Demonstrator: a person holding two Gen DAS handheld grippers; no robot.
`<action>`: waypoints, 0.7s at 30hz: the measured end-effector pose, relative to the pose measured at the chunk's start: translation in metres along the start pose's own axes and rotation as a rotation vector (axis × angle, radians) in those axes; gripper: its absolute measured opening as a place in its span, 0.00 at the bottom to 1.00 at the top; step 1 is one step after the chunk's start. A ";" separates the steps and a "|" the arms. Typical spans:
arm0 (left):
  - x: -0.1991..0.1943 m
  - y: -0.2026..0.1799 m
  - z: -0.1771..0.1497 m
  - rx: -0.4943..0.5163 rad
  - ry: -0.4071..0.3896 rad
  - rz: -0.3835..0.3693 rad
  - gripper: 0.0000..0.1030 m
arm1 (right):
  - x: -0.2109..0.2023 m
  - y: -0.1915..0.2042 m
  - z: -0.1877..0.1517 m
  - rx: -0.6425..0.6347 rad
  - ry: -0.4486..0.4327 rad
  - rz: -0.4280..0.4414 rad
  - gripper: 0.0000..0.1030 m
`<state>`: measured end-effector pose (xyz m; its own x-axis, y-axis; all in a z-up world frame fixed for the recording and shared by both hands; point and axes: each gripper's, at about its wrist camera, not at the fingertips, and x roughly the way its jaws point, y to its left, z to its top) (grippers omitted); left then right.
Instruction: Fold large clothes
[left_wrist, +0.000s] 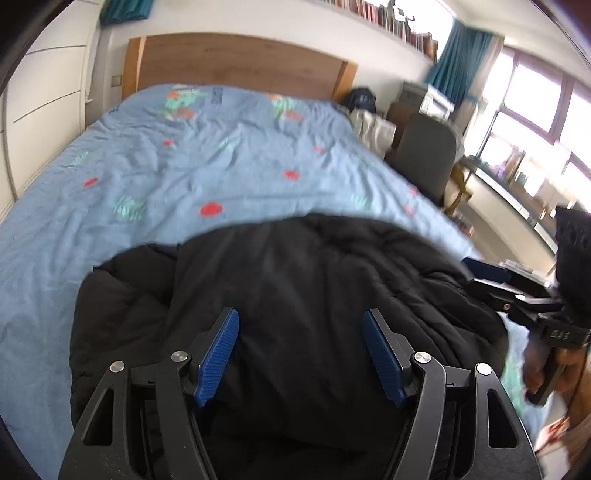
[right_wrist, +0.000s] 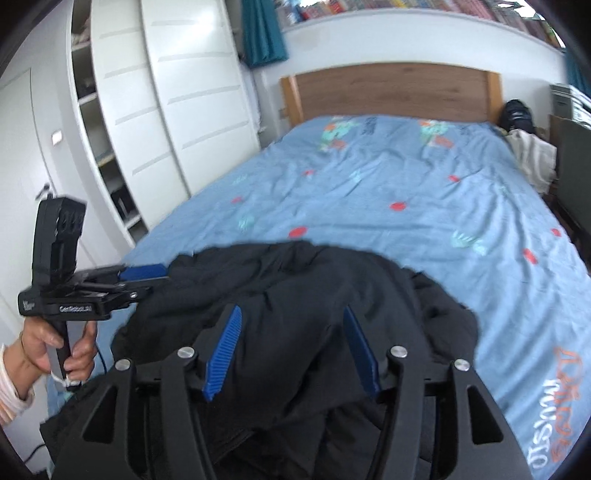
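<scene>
A black padded jacket (left_wrist: 295, 288) lies bunched at the near end of the bed, also in the right wrist view (right_wrist: 314, 295). My left gripper (left_wrist: 300, 352) is open and hovers just above the jacket, nothing between its blue pads. In the right wrist view the left gripper (right_wrist: 155, 277) sits at the jacket's left edge. My right gripper (right_wrist: 291, 350) is open above the jacket's near part, empty. In the left wrist view the right gripper (left_wrist: 480, 273) is at the jacket's right edge.
The bed has a blue patterned duvet (left_wrist: 184, 166) and a wooden headboard (left_wrist: 236, 62). White wardrobes (right_wrist: 166, 110) stand on the left. A grey chair (left_wrist: 424, 155), a desk and bright windows (left_wrist: 535, 110) are on the right.
</scene>
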<state>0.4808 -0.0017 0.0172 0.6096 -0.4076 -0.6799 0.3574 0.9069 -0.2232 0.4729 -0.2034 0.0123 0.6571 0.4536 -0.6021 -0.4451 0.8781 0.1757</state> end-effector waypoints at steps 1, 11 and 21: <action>0.010 0.004 -0.008 0.014 0.020 0.016 0.67 | 0.011 -0.001 -0.008 -0.017 0.030 -0.006 0.55; 0.034 0.011 -0.061 0.095 0.053 0.048 0.67 | 0.045 -0.028 -0.074 -0.018 0.115 0.006 0.55; 0.008 0.005 -0.060 0.018 0.073 0.087 0.68 | 0.024 -0.014 -0.077 -0.006 0.189 -0.086 0.55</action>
<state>0.4449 0.0064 -0.0317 0.5858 -0.3183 -0.7453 0.3189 0.9360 -0.1490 0.4476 -0.2164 -0.0642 0.5671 0.3398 -0.7503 -0.3965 0.9111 0.1129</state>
